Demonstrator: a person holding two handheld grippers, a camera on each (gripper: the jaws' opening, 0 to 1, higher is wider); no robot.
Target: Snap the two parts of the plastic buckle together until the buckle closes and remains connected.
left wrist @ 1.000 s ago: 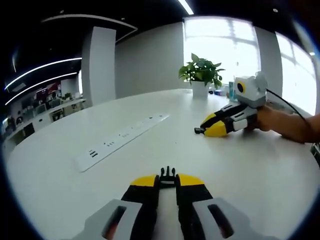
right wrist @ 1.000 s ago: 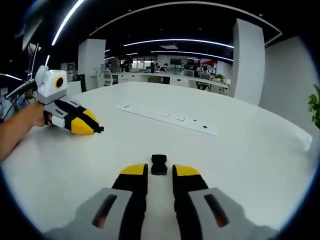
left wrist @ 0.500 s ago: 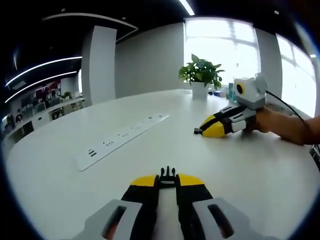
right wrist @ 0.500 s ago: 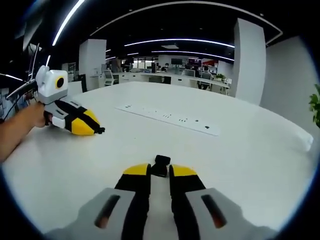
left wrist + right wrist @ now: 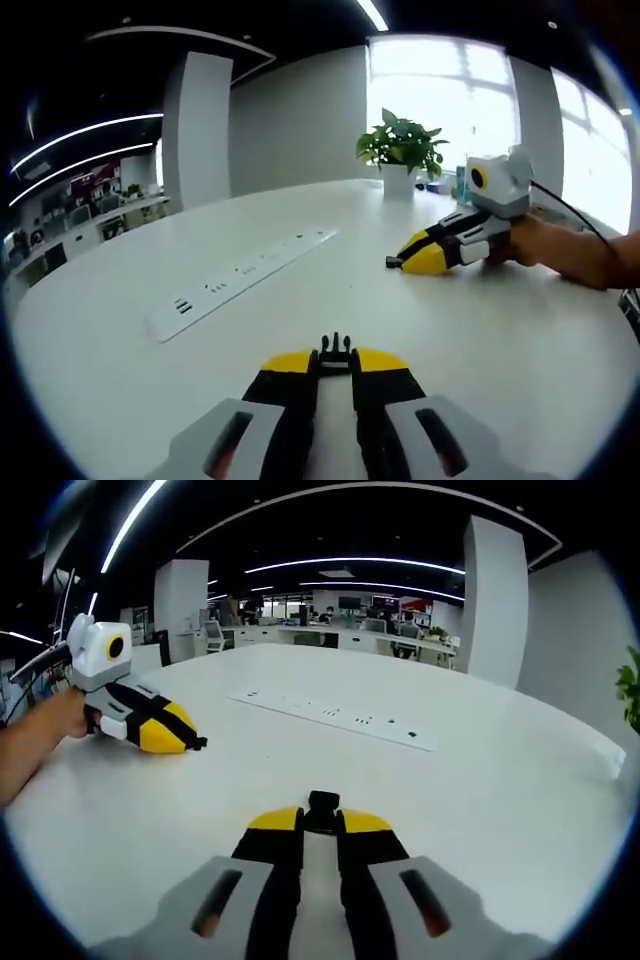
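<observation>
In the left gripper view, my left gripper is shut on the black pronged buckle part, whose prongs stick out past the yellow tips. My right gripper lies low on the white table to the right, with a small black piece at its tip. In the right gripper view, my right gripper has its jaws closed in on the black socket buckle part. At the left of that view my left gripper rests on the table, a black bit showing at its tip. The two grippers are far apart.
A long white power strip lies flat across the table's middle. A potted plant stands at the far edge by the windows. A person's hand and forearm hold the grippers. Office desks fill the background.
The right gripper's jaws have moved forward and narrowed around the socket part, which lay just ahead of them a second ago. The left gripper keeps its hold, unmoved.
</observation>
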